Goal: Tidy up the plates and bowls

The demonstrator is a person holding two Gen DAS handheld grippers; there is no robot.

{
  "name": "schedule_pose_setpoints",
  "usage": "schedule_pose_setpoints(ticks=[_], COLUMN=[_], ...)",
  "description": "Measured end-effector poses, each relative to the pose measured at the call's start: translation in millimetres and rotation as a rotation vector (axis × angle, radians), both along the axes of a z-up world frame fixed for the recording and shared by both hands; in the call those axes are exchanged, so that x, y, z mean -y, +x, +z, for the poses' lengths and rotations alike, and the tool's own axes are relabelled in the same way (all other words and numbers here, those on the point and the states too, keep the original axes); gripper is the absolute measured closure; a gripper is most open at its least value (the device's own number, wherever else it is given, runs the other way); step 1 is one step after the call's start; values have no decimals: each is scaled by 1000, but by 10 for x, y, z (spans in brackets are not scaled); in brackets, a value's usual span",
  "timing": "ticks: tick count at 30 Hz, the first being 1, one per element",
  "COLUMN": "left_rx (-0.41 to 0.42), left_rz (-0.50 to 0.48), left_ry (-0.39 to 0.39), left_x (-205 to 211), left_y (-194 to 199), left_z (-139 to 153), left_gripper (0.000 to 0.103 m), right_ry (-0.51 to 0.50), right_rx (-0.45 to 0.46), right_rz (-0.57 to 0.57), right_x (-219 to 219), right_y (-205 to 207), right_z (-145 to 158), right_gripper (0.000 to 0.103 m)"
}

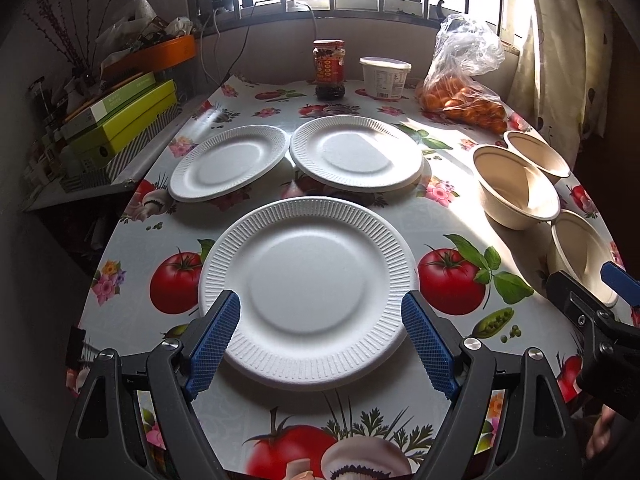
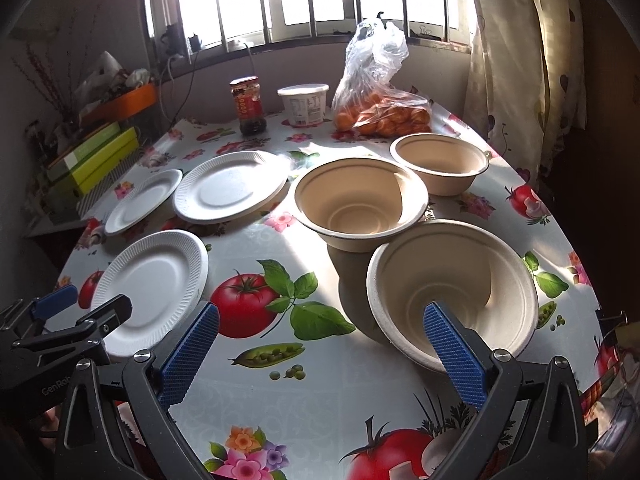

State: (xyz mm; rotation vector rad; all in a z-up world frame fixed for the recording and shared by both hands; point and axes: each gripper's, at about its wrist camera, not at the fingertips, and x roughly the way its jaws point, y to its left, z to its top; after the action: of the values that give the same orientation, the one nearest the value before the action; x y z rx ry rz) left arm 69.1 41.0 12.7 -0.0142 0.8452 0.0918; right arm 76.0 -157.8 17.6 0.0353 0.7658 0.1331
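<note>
The nearest white plate is seen lying flat on the counter, directly ahead between the spread fingers of the left gripper, the nearer one; the right gripper, likewise spread, is empty.

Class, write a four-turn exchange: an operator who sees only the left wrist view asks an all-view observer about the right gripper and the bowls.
Operator: Is the right gripper open? I see only one of its fingers.
Observer: Yes. The right gripper is spread wide and holds nothing.
Operator: Is the nearest bowl empty? My view cuts it off.
Observer: Yes. The nearest bowl shows a bare inside, down to the bottom.
</note>
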Motion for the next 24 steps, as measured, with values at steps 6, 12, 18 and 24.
schedule_pose_setpoints(ticks=[6, 12, 18, 24], left_rx=[13, 24, 32, 37], left_rz=[-15, -22, -2, 10], left_ry=[-18, -4, 27, 31], left_x=[-6, 24, 29, -5], left_y=[-41, -44, -53, -62], left_z=[25, 81, 150, 219], left_gripper=[20, 20, 20, 20], right_ry=[-20, -23, -1, 4], right_rx=[10, 21, 35, 55], right_rz=[-9, 4, 30, 62], right_x=[-14, -25, -38, -60], right_y=[-73, -86, -46, -6], right_z=[51, 92, 125, 200], right_gripper=[0, 0, 0, 0])
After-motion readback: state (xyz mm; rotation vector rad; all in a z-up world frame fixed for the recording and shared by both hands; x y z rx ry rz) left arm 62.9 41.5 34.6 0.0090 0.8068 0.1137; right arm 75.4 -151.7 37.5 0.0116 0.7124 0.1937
